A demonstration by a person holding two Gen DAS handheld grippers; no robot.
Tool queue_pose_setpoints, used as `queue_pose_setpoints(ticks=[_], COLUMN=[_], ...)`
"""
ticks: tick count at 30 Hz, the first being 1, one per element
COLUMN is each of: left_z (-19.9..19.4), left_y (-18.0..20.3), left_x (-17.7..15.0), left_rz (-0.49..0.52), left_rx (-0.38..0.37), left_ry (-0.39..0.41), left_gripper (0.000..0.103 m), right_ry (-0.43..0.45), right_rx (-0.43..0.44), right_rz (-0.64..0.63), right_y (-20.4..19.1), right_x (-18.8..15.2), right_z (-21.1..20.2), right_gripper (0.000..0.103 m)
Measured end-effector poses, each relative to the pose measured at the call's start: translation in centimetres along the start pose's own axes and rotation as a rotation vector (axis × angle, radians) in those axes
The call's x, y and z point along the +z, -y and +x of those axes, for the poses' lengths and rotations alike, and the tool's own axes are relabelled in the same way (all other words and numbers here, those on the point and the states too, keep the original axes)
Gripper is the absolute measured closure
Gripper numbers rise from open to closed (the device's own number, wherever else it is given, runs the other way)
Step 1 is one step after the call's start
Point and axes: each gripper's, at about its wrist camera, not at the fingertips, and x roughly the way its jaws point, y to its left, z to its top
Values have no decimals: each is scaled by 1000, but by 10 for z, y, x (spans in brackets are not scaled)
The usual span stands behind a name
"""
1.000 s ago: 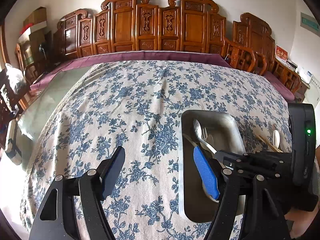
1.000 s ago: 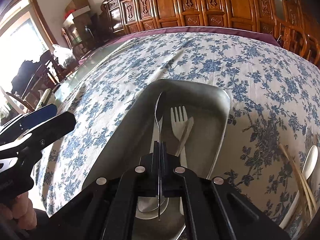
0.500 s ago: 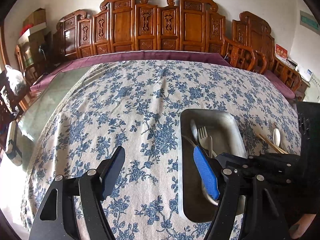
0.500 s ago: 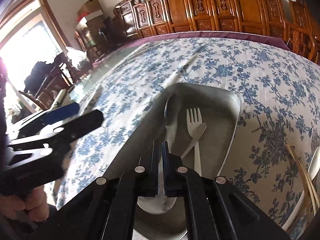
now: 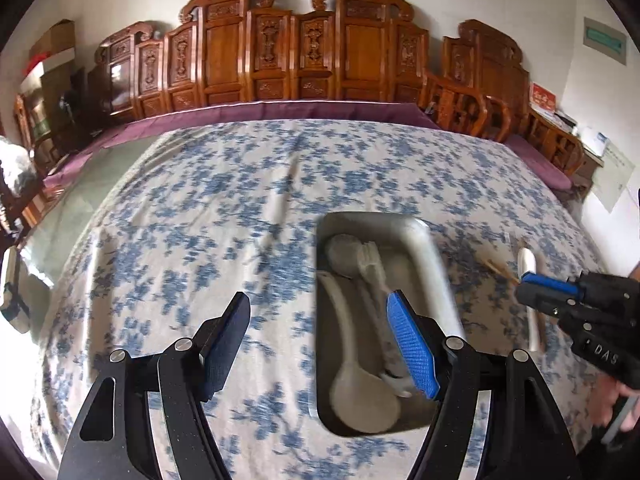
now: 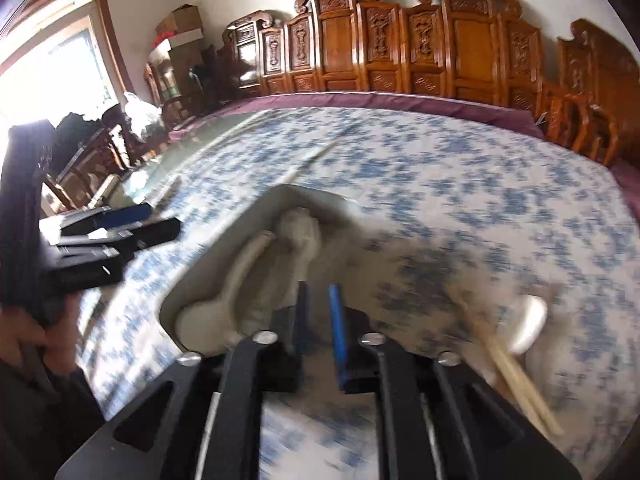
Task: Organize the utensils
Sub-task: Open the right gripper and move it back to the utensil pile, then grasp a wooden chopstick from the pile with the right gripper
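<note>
A metal tray on the flowered tablecloth holds a metal spoon, a white fork and a white ladle-like spoon. My left gripper is wide open and empty, with its blue pad over the tray's near right corner. My right gripper is slightly open and empty, right of the tray; it also shows in the left wrist view. Wooden chopsticks and a white spoon lie on the cloth to the right. The view is motion-blurred.
The flowered tablecloth covers a large table with a purple far border. Carved wooden chairs line the far wall. My left gripper shows at the left in the right wrist view.
My right gripper let go of the metal spoon, which now lies in the tray, opened slightly and moved right toward the chopsticks. My left gripper stayed open.
</note>
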Motion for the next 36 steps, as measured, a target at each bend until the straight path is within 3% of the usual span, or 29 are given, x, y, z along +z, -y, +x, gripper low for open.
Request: queue_pose_setpoints(ticks=[9, 15, 18, 26, 36], left_z=[-7, -9, -9, -5, -1], left_y=[51, 77, 89, 116, 130], left_x=[-5, -10, -14, -24, -33], left_rz=[71, 99, 109, 155, 184], left_rx=[-69, -93, -113, -147, -146], left_ry=[4, -2, -14, -36, -57], left_gripper=[35, 35, 35, 35, 35], right_ry=[-51, -102, -127, -161, -179], right_rx=[-162, -205, -227, -210, -156], right_rz=[-38, -18, 15, 61, 37], right_y=[82, 121, 137, 162, 156], right_x=[-37, -59, -71, -81, -83], right_z=[-32, -21, -15, -11, -4], right_gripper=[75, 76, 81, 82, 82])
